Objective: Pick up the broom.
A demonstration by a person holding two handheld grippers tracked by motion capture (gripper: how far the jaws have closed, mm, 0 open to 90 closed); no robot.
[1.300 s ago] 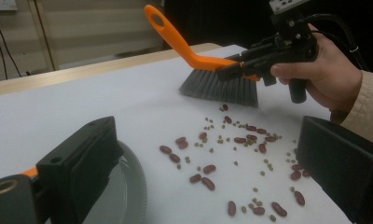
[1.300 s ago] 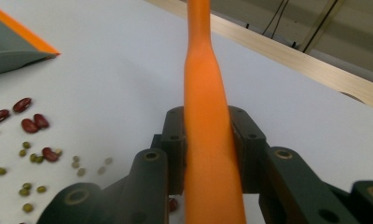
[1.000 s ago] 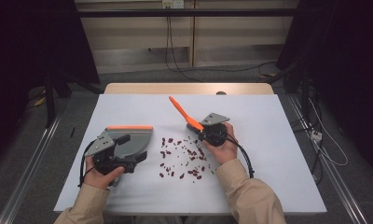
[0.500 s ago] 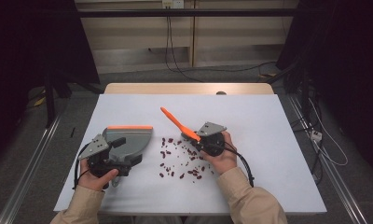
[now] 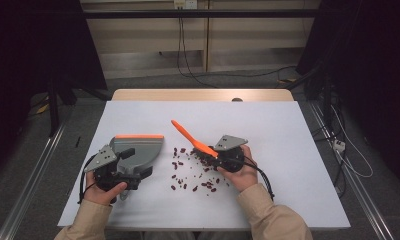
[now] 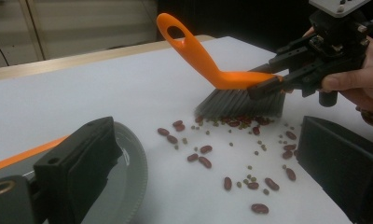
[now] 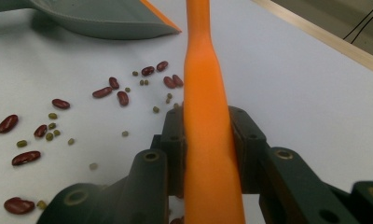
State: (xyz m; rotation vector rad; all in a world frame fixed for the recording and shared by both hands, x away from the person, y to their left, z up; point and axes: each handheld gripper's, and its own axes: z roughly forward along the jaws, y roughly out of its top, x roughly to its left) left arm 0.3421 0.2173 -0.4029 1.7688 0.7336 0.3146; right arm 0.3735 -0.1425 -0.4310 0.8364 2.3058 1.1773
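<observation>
High view: I am sweeping spilled beans [image 5: 190, 170] toward a dustpan [image 5: 138, 150] on a white bench [image 5: 288, 130], and I judge the job barely begun. The beans are scattered loose between my 2 tongs, and I see none inside the pan, though its inside is partly hidden.

My right tongs [image 5: 215, 155] are clenched on the orange handle of a small brush [image 5: 188, 136]; the right gripper view shows the handle [image 7: 205, 116] pinched between both black jaws, rising away from them. In the left gripper view the brush's grey bristles [image 6: 240, 102] rest on the bench at the far edge of the spill, just below the right tongs [image 6: 287, 77], with a cluster of beans touching the bristle tips.

My left tongs [image 5: 130, 172] sit at the rear of the dustpan, apparently on its handle, but I cannot tell whether they are clenched; the dustpan's orange lip [image 5: 139, 136] points away from me. In the left gripper view the pan's ribbed grey rim [image 6: 133, 168] lies just beside my left jaw.

The beans [image 6: 203, 161] come in 2 kinds: glossy dark red kidney-shaped ones and much smaller round olive-green ones [image 7: 51, 126]. They lie singly, not heaped, thickest near the brush and thinning toward the pan.

What is left, in my judgement: nearly all of the sweeping and gathering.
</observation>
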